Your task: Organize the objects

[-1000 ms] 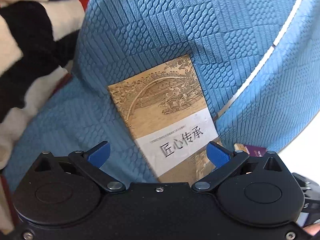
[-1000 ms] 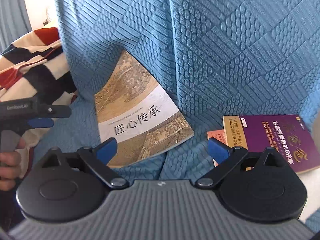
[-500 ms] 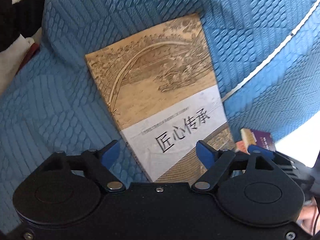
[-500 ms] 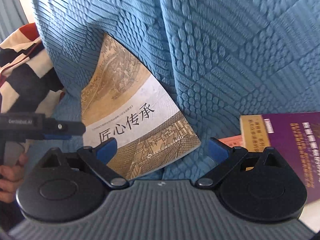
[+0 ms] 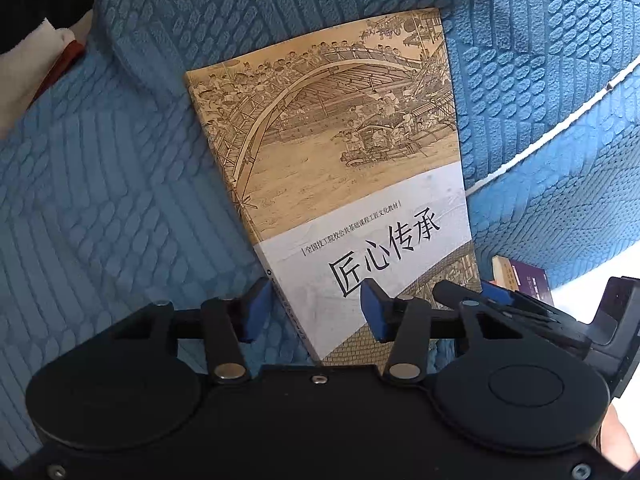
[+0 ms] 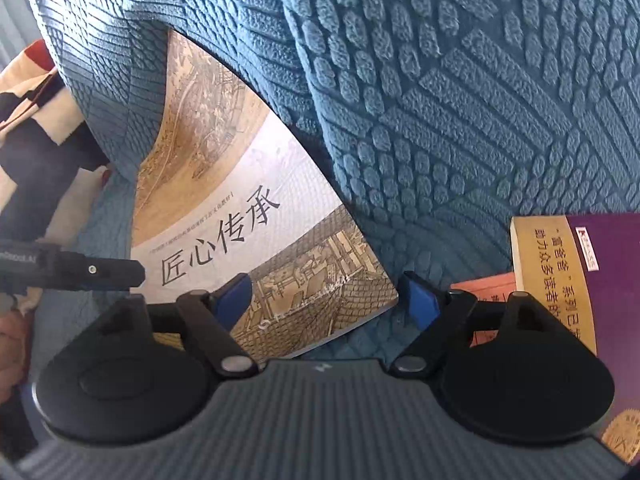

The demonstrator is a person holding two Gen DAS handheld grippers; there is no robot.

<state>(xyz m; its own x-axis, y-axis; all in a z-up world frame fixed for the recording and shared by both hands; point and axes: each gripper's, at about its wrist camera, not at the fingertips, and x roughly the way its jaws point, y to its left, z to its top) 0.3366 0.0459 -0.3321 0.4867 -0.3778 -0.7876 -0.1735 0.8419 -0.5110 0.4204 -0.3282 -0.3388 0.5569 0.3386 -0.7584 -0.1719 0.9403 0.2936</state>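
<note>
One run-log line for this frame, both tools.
left tool: closing, astride tan book spine corner, no grip | right tool: closing, open over its other corner | purple book: untouched on blue cover

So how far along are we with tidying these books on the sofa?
Nothing looks tidied yet. The tan book leans on the blue cushion; the left gripper and right gripper, jaws just closing, straddle its lower corners without pressing. The purple book and orange one lie untouched.
</note>
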